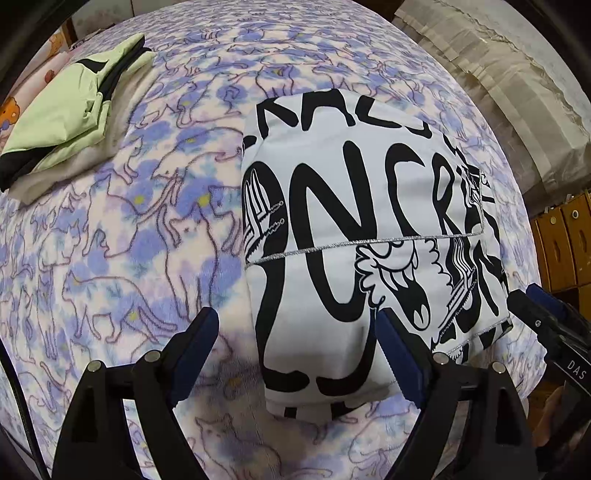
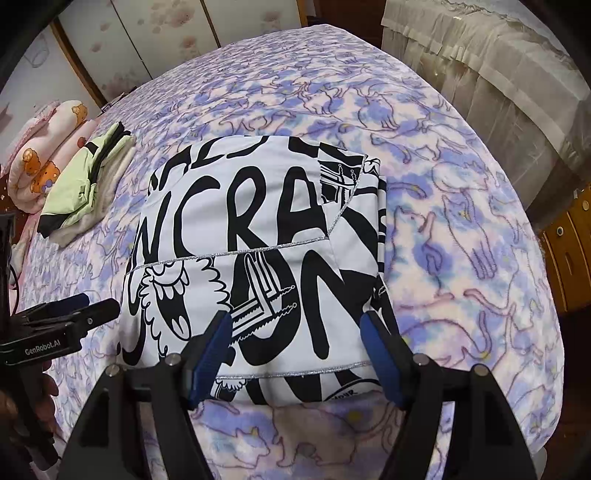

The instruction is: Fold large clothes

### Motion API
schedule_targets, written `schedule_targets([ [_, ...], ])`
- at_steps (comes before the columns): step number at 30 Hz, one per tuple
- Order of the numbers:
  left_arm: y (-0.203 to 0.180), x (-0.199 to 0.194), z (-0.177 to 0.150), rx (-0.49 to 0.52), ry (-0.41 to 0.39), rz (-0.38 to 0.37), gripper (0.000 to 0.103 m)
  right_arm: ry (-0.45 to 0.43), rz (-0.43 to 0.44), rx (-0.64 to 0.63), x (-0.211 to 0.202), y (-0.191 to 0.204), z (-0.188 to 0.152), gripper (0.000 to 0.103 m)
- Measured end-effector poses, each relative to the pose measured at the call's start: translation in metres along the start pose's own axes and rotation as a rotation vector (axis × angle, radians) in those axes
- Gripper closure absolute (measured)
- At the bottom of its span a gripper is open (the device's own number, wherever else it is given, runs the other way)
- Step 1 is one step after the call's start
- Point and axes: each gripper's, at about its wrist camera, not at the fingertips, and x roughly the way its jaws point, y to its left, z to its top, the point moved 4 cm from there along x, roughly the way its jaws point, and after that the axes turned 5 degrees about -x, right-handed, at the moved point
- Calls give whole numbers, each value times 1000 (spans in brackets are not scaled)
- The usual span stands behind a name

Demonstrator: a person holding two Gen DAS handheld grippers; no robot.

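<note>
Left wrist view: we hold the left gripper (image 1: 299,356) released above the near edge of the folded black-and-white printed garment (image 1: 369,229), which lies on the cat-print fleece blanket (image 1: 129,258). Right wrist view: the right gripper (image 2: 295,354), likewise released, hovers over the garment's near hem; left of the garment sit a folded green garment (image 2: 81,184) and sliding closet doors (image 2: 147,33).

- bed (image 2: 443,240) covered by purple cat-print fleece blanket
- folded black-and-white lettered garment (image 2: 258,229) laid mid-bed
- folded green garment stack (image 2: 85,177) placed far left
</note>
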Motion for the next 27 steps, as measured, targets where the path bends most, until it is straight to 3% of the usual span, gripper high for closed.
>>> schedule_targets([
  [6, -3, 5, -2, -1, 37, -28, 17, 7, 18, -29, 2, 2, -1, 8],
  [8, -3, 7, -2, 2, 45, -35, 16, 2, 21, -37, 2, 2, -1, 8],
  [11, -5, 10, -1, -1, 51, -51, 0, 9, 20, -45, 5, 0, -1, 8],
  [21, -5, 31, 10, -50, 71, -140, 0, 23, 54, 18, 29, -40, 8, 5],
  [27, -6, 50, 21, -57, 67, -185, 0, 62, 194, 84, 53, -74, 10, 4],
])
